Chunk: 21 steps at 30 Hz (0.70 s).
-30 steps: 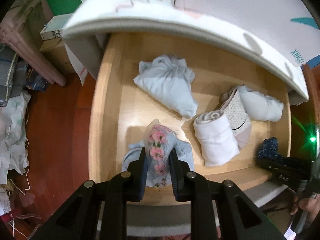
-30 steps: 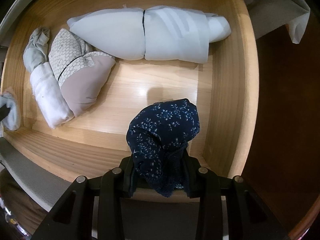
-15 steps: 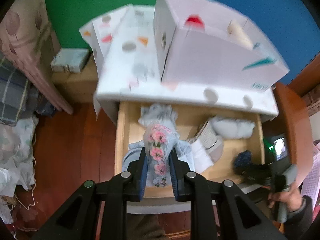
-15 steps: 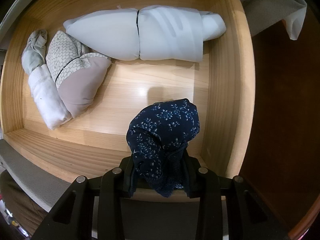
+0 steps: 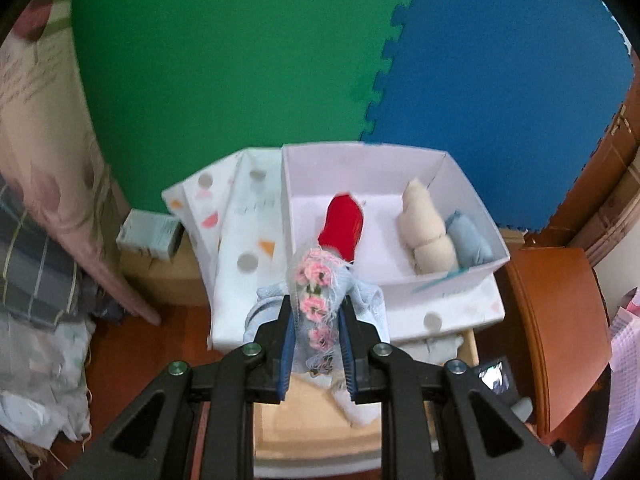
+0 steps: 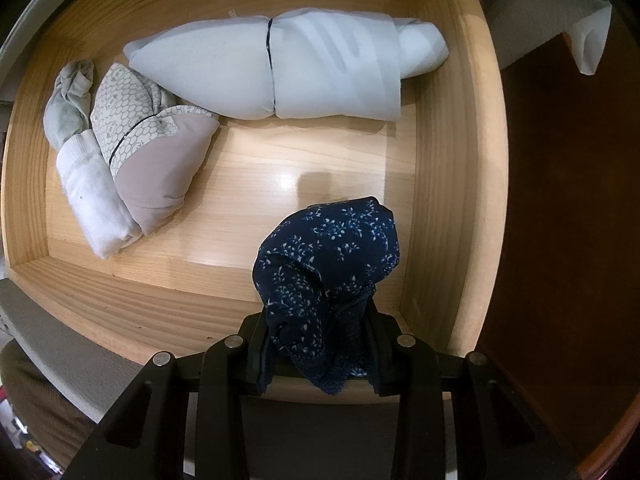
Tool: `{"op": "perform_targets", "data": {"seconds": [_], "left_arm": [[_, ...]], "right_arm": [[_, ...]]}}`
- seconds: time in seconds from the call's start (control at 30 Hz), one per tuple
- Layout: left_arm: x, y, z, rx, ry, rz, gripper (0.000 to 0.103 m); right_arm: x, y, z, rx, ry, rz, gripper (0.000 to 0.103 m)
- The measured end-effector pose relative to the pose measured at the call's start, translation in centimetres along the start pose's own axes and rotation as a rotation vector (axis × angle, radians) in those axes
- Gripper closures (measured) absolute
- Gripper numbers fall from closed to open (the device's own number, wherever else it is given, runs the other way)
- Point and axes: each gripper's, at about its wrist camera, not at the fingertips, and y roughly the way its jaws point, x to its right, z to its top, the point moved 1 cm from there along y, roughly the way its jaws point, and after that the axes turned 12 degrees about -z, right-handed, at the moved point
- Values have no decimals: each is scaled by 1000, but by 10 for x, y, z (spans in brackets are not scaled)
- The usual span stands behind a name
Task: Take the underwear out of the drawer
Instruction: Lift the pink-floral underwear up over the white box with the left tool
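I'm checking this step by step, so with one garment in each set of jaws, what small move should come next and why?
Probably carry the left gripper forward over the white box and let go there: it is shut on the pale blue floral underwear, already above the drawer, and the box holds other rolled pieces. The right gripper holds the navy underwear low in the drawer.

The pale blue underwear [image 5: 320, 312] with a band of pink flowers hangs bunched and upright, above the white top of the cabinet. The navy underwear [image 6: 328, 264] with small light flowers is bunched too, over the front right corner of the wooden drawer [image 6: 448, 200].
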Motion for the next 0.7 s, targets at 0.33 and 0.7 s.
{"op": "perform_targets", "data": {"seconds": [0.33, 0.7], "left_arm": [[31, 57, 51, -12, 72, 4, 83], [27, 134, 51, -113, 86, 63, 83]], "right_arm": [[-1, 3, 0, 5, -9, -6, 70], [-3, 5, 0, 1, -14, 19, 70]]}}
